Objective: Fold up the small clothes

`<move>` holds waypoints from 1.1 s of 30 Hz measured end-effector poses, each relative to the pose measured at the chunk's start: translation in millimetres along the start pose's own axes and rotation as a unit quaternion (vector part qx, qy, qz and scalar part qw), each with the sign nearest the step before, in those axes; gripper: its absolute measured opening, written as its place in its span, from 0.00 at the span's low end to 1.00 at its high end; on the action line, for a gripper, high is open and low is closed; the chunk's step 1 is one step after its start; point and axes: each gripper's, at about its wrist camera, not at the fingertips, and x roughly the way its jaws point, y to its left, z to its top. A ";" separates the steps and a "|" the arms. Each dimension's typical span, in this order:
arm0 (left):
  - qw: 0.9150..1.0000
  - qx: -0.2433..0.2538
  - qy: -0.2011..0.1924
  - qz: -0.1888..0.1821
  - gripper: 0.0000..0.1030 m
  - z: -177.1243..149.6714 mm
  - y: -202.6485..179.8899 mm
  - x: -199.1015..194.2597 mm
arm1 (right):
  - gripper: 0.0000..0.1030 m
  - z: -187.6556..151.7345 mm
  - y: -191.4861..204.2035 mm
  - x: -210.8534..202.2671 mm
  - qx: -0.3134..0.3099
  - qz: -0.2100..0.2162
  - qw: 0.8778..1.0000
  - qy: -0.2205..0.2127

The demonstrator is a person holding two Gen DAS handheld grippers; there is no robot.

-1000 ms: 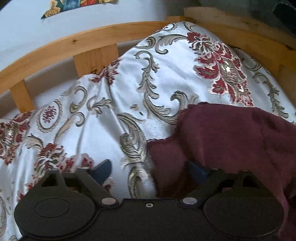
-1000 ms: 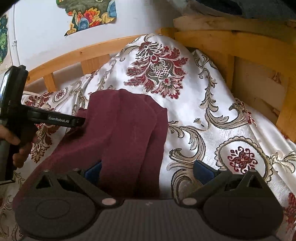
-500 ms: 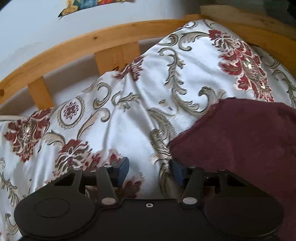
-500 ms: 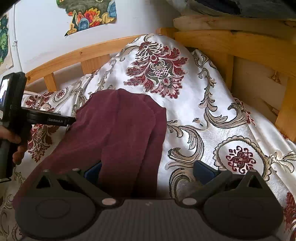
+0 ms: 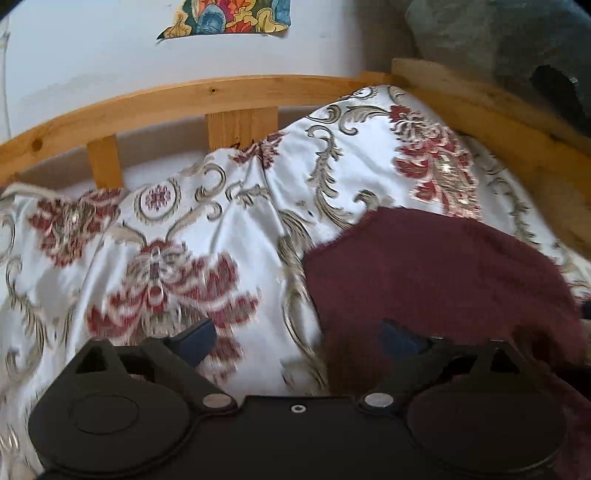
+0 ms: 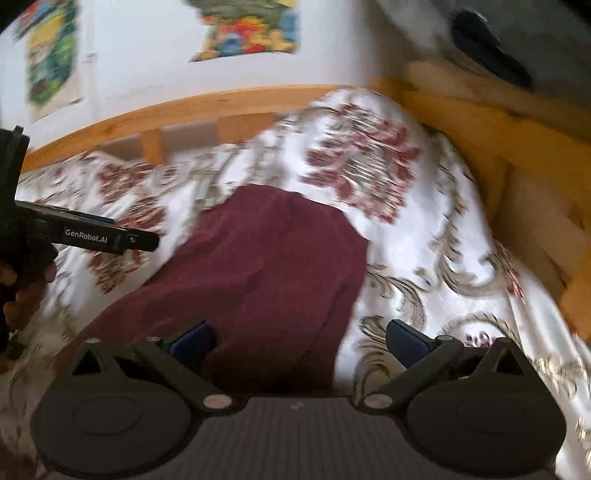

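Note:
A maroon garment (image 5: 424, 277) lies folded lengthwise on the floral bedspread (image 5: 166, 258). My left gripper (image 5: 297, 339) hovers at its left edge with the jaws opening wide. The right fingertip is over the cloth, the left one over the bedspread, and neither pad presses on anything. In the right wrist view the garment (image 6: 277, 266) runs away from me as a long strip. My right gripper (image 6: 299, 339) stands open over its near end, nothing pinched. The left gripper (image 6: 147, 242) shows side-on at the left, held in a hand (image 6: 22, 288), clear of the cloth.
A wooden bed rail (image 5: 221, 92) with slats runs along the back under a white wall with a colourful picture (image 5: 229, 18). A wooden side frame (image 6: 517, 166) borders the bed on the right. Dark grey cloth (image 5: 498, 37) is piled at the top right.
The left gripper's jaws narrowed, then spread wide, and it drew back leftward from the garment. The right view has tilted and blurred; the garment lies as before.

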 end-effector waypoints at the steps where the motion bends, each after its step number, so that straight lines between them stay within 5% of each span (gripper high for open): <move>1: 1.000 -0.009 0.006 -0.004 0.97 -5.1 -0.9 -6.7 | 1.00 0.7 3.6 -0.5 -0.005 0.007 1.000 0.001; 8: 0.995 -0.081 0.049 -0.022 0.97 -39.7 -5.6 -33.7 | 1.00 -2.8 13.9 1.8 -0.076 -0.038 0.995 0.052; 13: 0.997 -0.051 0.051 -0.033 0.98 -55.2 -14.8 -43.9 | 1.00 -9.8 7.6 7.7 -0.064 -0.057 0.994 0.073; 17: 0.998 -0.020 0.042 -0.037 0.98 -61.7 -22.2 -47.0 | 1.00 -7.2 -2.4 -2.4 -0.039 -0.037 0.997 0.046; 22: 0.998 0.015 0.056 -0.037 0.99 -72.0 -32.9 -38.4 | 1.00 -0.6 -14.1 -6.6 0.004 -0.064 0.998 0.004; 30: 0.998 0.027 0.051 -0.030 0.99 -74.0 -38.9 -37.4 | 0.99 -0.8 -20.6 1.4 0.108 -0.078 0.987 -0.085; 33: 0.998 0.018 0.057 -0.034 0.99 -73.4 -36.9 -36.0 | 0.80 -0.7 -20.1 8.3 0.118 -0.076 0.985 -0.096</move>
